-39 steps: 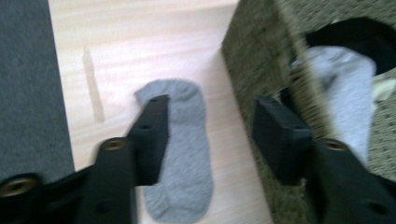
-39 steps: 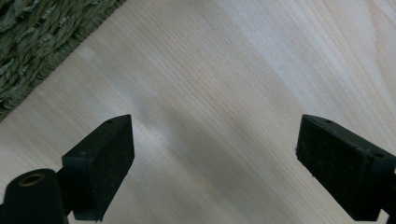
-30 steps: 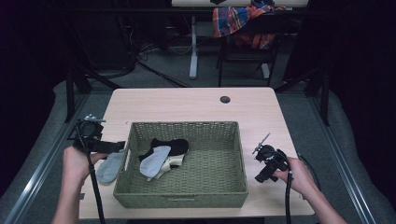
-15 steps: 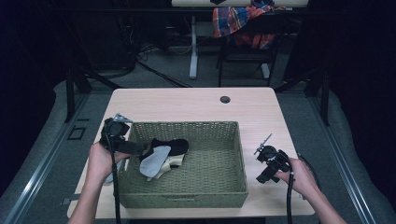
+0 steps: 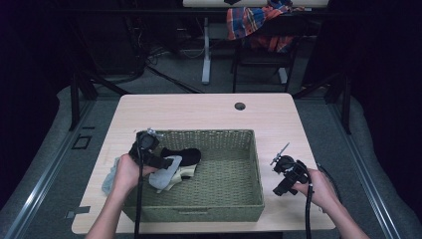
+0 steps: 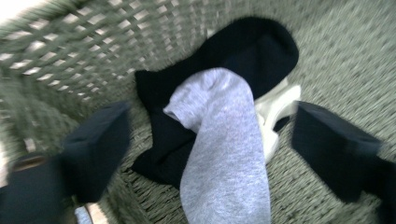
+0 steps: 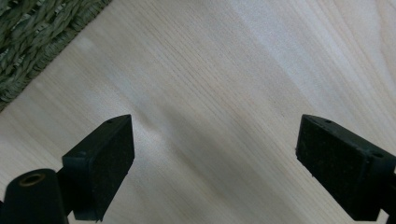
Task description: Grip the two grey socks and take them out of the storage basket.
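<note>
Left gripper point(image 6: 205, 154): jaws wide, just been closing, being held astride the grey sock point(image 6: 224, 154) in the basket point(image 5: 234, 199).
Right gripper point(image 7: 212, 163): jaws wide, being held over the tabletop point(image 7: 224, 70), basket at 10 o'clock.

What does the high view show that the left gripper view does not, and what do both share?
High view alone: the wooden table, a person's hands, the right tongs open over bare wood, a plaid cloth on a chair behind. Left gripper view alone: the left tongs, jaws apart and just closing, straddling the grey sock without pressing it. Shared: the woven basket, the grey sock, a black sock and a pale one.
</note>
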`<state>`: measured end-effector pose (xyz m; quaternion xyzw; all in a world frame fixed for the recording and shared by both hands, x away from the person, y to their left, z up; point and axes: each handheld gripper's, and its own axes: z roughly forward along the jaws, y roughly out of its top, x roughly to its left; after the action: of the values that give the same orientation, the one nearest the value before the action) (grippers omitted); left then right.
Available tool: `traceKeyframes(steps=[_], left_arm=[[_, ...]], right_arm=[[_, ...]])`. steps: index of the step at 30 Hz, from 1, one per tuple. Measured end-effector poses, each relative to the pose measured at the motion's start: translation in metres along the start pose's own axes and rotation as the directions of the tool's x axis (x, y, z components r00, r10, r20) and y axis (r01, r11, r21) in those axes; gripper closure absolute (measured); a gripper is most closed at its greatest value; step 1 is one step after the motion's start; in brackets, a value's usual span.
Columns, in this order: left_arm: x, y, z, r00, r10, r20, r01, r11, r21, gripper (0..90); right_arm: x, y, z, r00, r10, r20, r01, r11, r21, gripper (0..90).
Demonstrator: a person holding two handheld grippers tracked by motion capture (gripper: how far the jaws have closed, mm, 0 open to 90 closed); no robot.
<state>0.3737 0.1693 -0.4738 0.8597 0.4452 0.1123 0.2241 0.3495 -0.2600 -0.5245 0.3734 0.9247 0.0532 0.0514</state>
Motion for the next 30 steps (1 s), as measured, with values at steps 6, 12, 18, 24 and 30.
traceKeyframes(steps=[6, 12, 18, 24, 30], left_arm=[[-0.003, 0.0, 0.013, 0.9999, -0.001, 0.016, 0.0, 0.9977, 0.068, 34.3], [-0.004, -0.002, 0.022, 0.9998, -0.014, 0.011, 0.013, 0.9935, 0.113, 45.8], [-0.004, -0.004, 0.028, 0.9998, -0.011, 0.015, 0.009, 0.9903, 0.138, 61.1], [-0.008, -0.005, 0.027, 0.9997, 0.019, 0.014, -0.021, 0.9874, 0.157, 84.5], [-0.011, -0.003, 0.015, 0.999, 0.038, 0.025, -0.041, 0.9912, 0.126, 85.8]], right_arm=[[0.0, 0.0, 0.0, 1.0, -0.001, 0.0, 0.001, 1.0, -0.001, 11.4], [0.001, 0.0, 0.002, 0.9999, 0.002, -0.011, -0.002, 1.0, -0.011, 11.7], [0.001, 0.0, 0.002, 0.9999, 0.002, -0.01, -0.002, 1.0, -0.011, 11.7], [0.001, 0.0, 0.001, 0.9999, -0.001, -0.011, 0.0, 1.0, -0.012, 11.9], [0.001, 0.0, 0.0, 1.0, -0.005, -0.001, 0.005, 1.0, -0.009, 11.9]])
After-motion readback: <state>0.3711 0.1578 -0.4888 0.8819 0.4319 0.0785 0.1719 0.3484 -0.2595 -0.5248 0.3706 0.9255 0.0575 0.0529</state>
